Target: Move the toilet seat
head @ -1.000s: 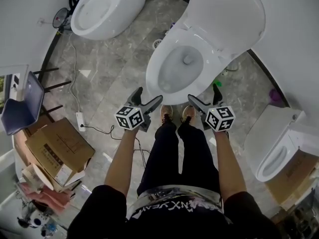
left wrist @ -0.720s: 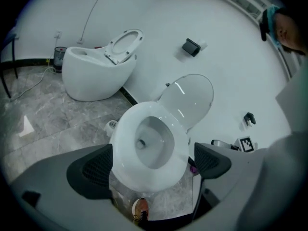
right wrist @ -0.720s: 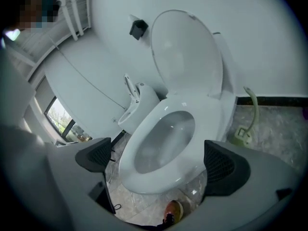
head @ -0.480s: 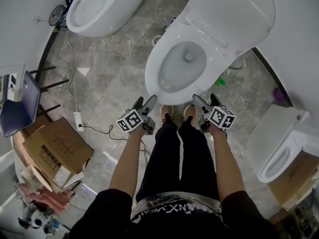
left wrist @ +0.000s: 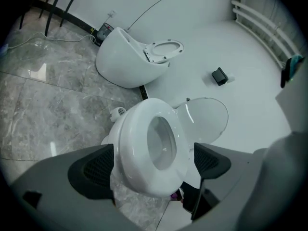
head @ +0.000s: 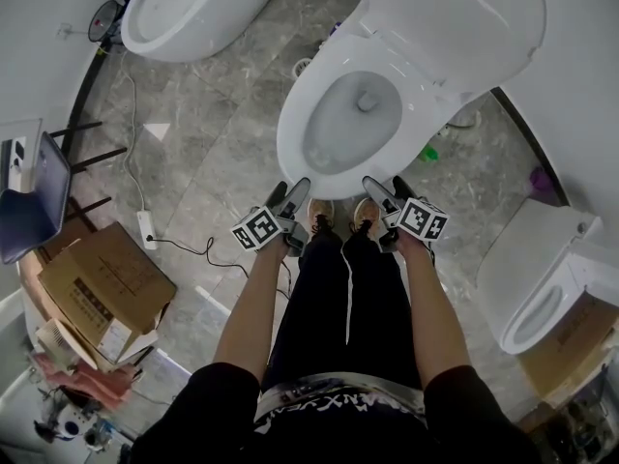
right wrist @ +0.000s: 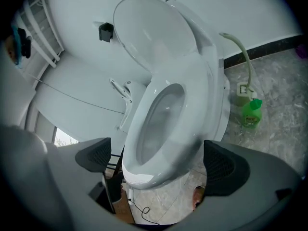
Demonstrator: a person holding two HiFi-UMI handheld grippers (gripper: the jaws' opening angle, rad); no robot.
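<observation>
Holding left gripper (head: 287, 193) and right gripper (head: 387, 188) side by side just short of the bowl's (head: 350, 124) front rim, fingers (left wrist: 96, 170) of both spread wide and empty, seat (head: 298, 131) lying flat on the bowl, lid (head: 455, 17) raised behind.

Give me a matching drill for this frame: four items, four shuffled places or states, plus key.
Items:
1 toilet lid
2 green bottle
3 cardboard box
4 left hand-held gripper

Places or states:
A on the floor, far left in the head view
B tipped up, open
C jaws apart, nothing held
D on the floor beside the toilet

Pairs: 1-B, 2-D, 3-A, 4-C
</observation>
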